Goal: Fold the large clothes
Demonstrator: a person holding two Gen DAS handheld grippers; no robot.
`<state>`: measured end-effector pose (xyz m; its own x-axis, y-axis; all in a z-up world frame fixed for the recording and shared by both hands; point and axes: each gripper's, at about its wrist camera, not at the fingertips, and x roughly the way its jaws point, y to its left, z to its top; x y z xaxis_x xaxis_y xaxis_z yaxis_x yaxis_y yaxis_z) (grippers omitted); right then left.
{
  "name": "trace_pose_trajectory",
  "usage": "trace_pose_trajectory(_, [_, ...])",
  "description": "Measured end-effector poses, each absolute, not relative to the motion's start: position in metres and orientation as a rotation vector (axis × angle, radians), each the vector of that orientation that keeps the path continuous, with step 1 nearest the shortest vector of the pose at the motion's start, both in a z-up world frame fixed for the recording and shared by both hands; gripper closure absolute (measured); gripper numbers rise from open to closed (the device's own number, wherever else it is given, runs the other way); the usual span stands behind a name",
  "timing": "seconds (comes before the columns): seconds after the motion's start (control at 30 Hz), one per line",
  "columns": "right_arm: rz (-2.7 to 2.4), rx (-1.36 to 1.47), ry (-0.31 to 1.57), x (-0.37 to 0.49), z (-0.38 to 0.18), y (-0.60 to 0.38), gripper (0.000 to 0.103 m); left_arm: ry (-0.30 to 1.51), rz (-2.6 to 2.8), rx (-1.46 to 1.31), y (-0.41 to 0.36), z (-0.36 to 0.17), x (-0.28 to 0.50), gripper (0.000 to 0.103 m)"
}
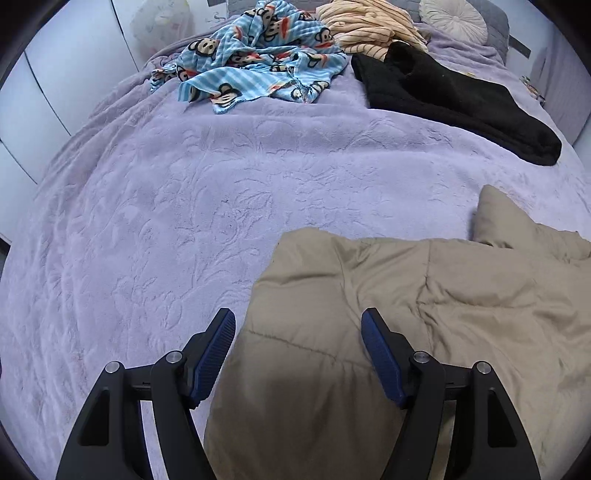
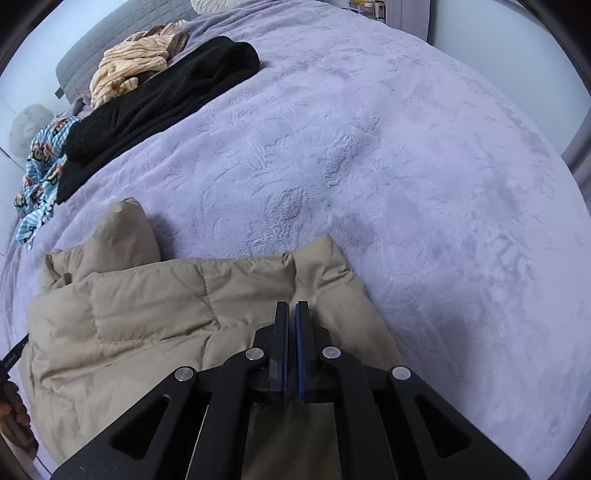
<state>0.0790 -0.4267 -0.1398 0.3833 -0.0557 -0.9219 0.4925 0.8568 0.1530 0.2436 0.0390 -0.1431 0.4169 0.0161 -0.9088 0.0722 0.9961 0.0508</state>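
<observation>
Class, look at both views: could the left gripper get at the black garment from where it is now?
Probably yes: the left gripper stands open over the tan jacket, and only bare purple blanket lies between it and the black garment.

no text, label, brand or number can be read; the blue striped cloth (image 1: pixel 258 62) carries only cartoon monkey faces, and the far shelf items (image 2: pixel 369 7) are too blurred.

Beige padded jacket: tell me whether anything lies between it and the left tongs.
Nothing visible does. The left tongs hang open right over the beige padded jacket, one finger to each side of its near edge. The black garment and the blue printed cloth lie far up the bed.
</observation>
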Motion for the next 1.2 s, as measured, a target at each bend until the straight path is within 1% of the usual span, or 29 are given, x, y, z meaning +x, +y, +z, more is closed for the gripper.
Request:
trace_pose_trajectory(0.2, [-0.346, 0.496, 1.105, 0.042, -0.111, -0.406, 0.099, 1.165, -0.034, 0.059, 0.041, -0.123, 0.209, 0.031])
trace_pose_trajectory(0.5, [-0.297, 0.620, 1.123, -0.023, -0.099, -0.369, 0.098, 1.222, -0.082, 0.060, 0.038, -0.108, 0.153, 0.031])
trace_pose_trajectory(0.53, [-0.292, 0.639, 1.126, -0.032, -0.098, -0.365, 0.098, 1.227, -0.084, 0.053, 0.038, -0.107, 0.147, 0.018])
trace_pose_trajectory(0.6, [-0.291, 0.663, 1.134, -0.043, -0.100, -0.360, 0.097, 1.212, -0.085, 0.044, 0.037, -0.101, 0.134, 0.000])
trace_pose_trajectory(0.63, [-0.292, 0.673, 1.140, -0.050, -0.100, -0.357, 0.096, 1.196, -0.084, 0.044, 0.037, -0.096, 0.126, 0.000])
trace_pose_trajectory(0.67, [-0.295, 0.681, 1.146, -0.056, -0.102, -0.354, 0.093, 1.198, -0.088, 0.044, 0.036, -0.094, 0.122, 0.000])
trace_pose_trajectory(0.7, [-0.300, 0.689, 1.153, -0.062, -0.103, -0.352, 0.085, 1.204, -0.094, 0.037, 0.036, -0.092, 0.117, 0.000])
trace_pose_trajectory(0.73, [-0.304, 0.700, 1.157, -0.067, -0.103, -0.350, 0.080, 1.212, -0.101, 0.026, 0.036, -0.092, 0.112, 0.000])
trace_pose_trajectory(0.8, [-0.316, 0.716, 1.159, -0.076, -0.104, -0.346, 0.052, 1.232, -0.110, 0.016, 0.036, -0.093, 0.102, 0.000])
trace_pose_trajectory(0.83, [-0.324, 0.721, 1.158, -0.080, -0.104, -0.344, 0.049, 1.239, -0.105, 0.014, 0.037, -0.094, 0.097, 0.000])
trace_pose_trajectory(0.97, [-0.323, 0.745, 1.161, -0.091, -0.103, -0.336, 0.048, 1.262, -0.093, 0.012, 0.044, -0.099, 0.082, 0.000])
trace_pose_trajectory(1.0, [-0.319, 0.752, 1.165, -0.092, -0.103, -0.335, 0.046, 1.273, -0.100, 0.008, 0.046, -0.101, 0.080, 0.000])
trace_pose_trajectory(1.03, [-0.314, 0.759, 1.167, -0.095, -0.104, -0.333, 0.043, 1.292, -0.124, -0.002, 0.047, -0.104, 0.077, 0.000])
trace_pose_trajectory(1.1, [-0.303, 0.772, 1.166, -0.099, -0.105, -0.329, 0.030, 1.303, -0.132, -0.007, 0.048, -0.108, 0.071, 0.000])
trace_pose_trajectory(1.13, [-0.298, 0.779, 1.166, -0.101, -0.106, -0.328, 0.027, 1.303, -0.134, -0.011, 0.048, -0.109, 0.068, 0.000])
trace_pose_trajectory(1.17, [-0.291, 0.792, 1.165, -0.103, -0.107, -0.326, 0.022, 1.309, -0.137, -0.019, 0.049, -0.110, 0.065, 0.000])
trace_pose_trajectory(1.2, [-0.286, 0.805, 1.163, -0.104, -0.109, -0.326, 0.022, 1.314, -0.135, -0.029, 0.050, -0.113, 0.063, 0.000])
